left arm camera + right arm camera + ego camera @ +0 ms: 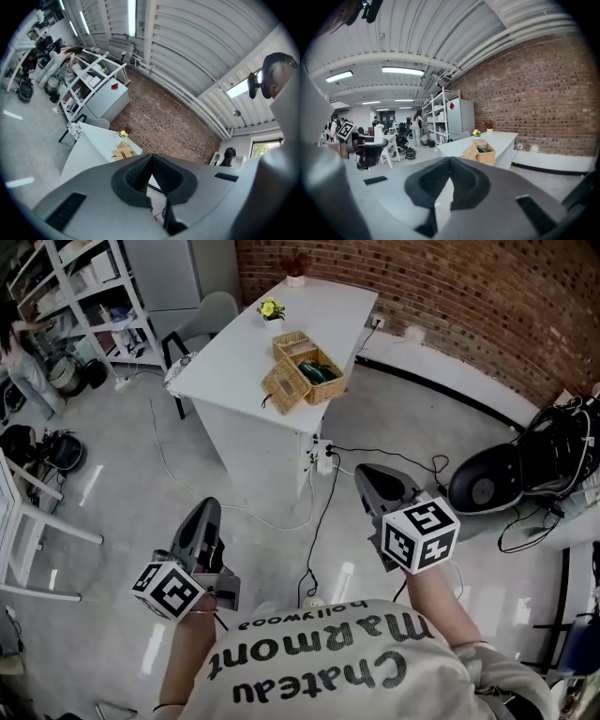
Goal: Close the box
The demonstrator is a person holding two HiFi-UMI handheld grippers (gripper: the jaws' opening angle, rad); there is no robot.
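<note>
Your left gripper (208, 510) and right gripper (373, 474) both clenched, empty — low in frame; box (302, 371) sits open on the table (234, 348), upper centre.

Robotics lab, brick wall (450, 306) — equipment shelves (89, 292)

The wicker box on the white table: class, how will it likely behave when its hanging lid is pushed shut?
The wicker box looks woven and thin-walled, so it is probably light; it may slide on the smooth table when pushed. Its open lid hangs off one side, so it likely swings freely and flexes slightly.
</note>
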